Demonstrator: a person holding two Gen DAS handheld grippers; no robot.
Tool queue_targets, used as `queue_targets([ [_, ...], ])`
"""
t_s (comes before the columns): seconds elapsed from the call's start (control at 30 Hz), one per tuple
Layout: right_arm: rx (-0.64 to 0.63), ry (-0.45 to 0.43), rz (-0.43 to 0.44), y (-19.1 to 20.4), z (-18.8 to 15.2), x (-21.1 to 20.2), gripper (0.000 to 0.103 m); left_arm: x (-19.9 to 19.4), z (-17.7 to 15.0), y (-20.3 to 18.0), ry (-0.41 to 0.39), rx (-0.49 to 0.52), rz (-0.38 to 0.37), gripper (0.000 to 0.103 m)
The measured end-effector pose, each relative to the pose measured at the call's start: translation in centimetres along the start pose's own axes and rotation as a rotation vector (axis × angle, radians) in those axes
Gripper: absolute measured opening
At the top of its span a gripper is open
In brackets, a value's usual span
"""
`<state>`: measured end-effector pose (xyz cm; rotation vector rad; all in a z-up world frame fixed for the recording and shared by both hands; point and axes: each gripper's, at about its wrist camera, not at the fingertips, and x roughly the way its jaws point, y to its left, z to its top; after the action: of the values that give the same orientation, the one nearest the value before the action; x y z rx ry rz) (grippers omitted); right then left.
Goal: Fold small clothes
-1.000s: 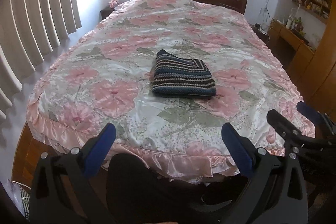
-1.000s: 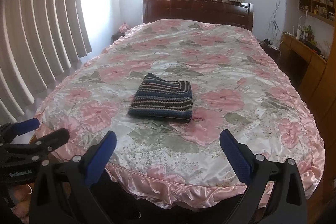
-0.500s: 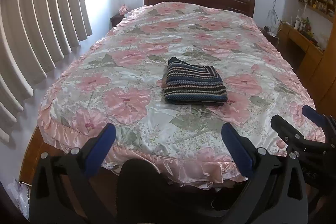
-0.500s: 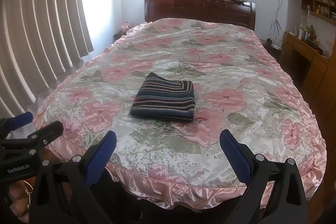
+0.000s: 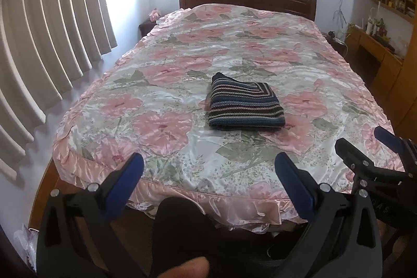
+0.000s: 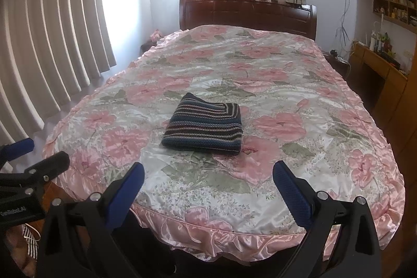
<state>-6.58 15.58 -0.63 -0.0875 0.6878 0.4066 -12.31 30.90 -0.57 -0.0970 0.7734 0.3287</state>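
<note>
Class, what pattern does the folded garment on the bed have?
The folded garment has horizontal stripes in dark blue, black and pale tones, clearest in the right wrist view.

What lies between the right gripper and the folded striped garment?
Only bare floral bedspread, seen in the right wrist view: nothing sits between the open right gripper and the garment.

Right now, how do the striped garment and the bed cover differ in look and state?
The striped garment is dark knit with thin horizontal stripes; the bed cover is shiny, pale satin with pink flowers. The garment is folded into a compact rectangle; the cover lies spread out, its ruffled edge hanging down. Neither is touched by a gripper.
</note>
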Motion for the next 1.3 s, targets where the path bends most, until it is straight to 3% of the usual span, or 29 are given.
queue_targets([
  [1.3,-0.021,-0.037,-0.026,-0.3,0.5,-0.9,0.099,-0.9,0.7,0.1,0.005,0.019,-0.024,0.100],
])
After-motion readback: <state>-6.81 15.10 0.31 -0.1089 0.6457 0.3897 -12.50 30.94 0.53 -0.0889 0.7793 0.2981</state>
